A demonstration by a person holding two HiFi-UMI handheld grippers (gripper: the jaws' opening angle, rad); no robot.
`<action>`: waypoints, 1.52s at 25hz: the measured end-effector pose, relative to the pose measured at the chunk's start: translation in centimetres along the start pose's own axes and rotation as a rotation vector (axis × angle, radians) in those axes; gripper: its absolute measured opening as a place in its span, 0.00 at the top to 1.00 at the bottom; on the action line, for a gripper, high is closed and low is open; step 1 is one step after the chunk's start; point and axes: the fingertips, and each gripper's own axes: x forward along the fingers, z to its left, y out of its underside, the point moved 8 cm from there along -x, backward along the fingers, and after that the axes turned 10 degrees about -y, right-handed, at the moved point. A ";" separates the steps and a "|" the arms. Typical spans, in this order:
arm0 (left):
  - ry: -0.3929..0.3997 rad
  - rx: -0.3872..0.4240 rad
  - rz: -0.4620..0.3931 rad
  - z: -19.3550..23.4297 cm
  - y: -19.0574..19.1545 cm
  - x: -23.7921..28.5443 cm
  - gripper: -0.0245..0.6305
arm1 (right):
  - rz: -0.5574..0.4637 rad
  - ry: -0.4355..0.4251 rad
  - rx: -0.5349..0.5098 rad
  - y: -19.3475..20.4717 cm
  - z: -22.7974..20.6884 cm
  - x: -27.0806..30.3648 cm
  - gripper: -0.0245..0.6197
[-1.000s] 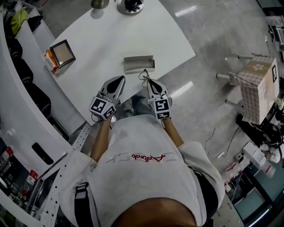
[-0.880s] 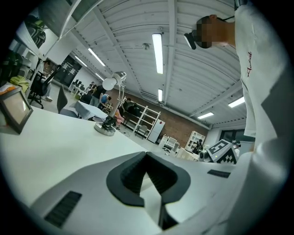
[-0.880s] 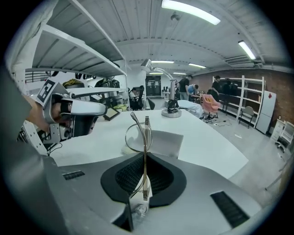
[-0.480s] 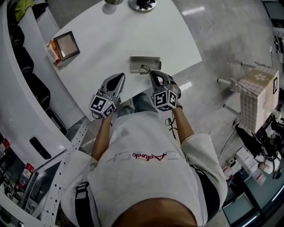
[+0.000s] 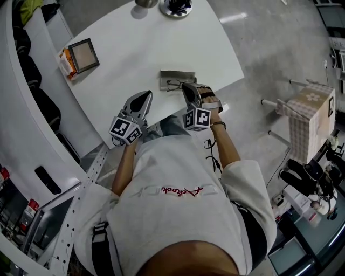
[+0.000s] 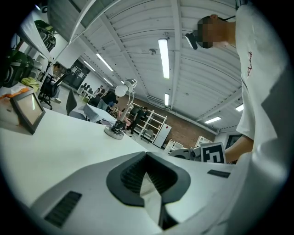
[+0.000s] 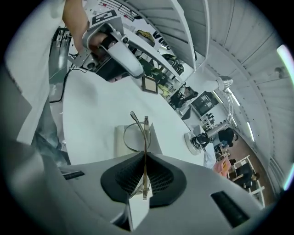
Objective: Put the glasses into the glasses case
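Glasses [image 7: 134,134], thin and wire-rimmed, clamped edge-on between the dark ribbed pads [image 7: 163,176] of the right gripper [image 7: 145,158], jaws narrowed right down onto the frame, one round lens and a temple arm sticking out past the tips. Held directly over the glasses case [image 7: 153,143], a shallow grey open tray lying near the closer edge of the table; impossible to judge any contact between lens and case. In the head view, the same glasses [image 5: 173,84] at the front left part of the glasses case [image 5: 183,74], with the right gripper [image 5: 187,88] angled down at them from the near side. Left gripper [image 5: 144,96] off to the left of the case, apart from it, over the near edge of the white table [image 5: 124,43] and pointing roughly level. In the left gripper view, jaws of the left gripper [image 6: 147,156] brought together at the tips, nothing between them. Farther out on the table, a small framed panel [image 5: 83,54] resting on an orange packet [image 5: 63,66] toward the left, and a round lamp base [image 5: 175,6] at the far edge. On the floor to the right, well apart from the table, a checked box [image 5: 310,113]
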 end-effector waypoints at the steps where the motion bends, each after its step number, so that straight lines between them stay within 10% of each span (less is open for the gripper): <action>1: -0.003 -0.001 -0.002 0.1 0.0 -0.1 0.97 | 0.006 0.003 -0.007 0.0 -0.3 0.2 0.94; 38: -0.048 -0.024 -0.035 0.9 -0.2 -2.2 0.97 | 0.113 -0.142 -0.025 0.1 -0.3 5.6 0.89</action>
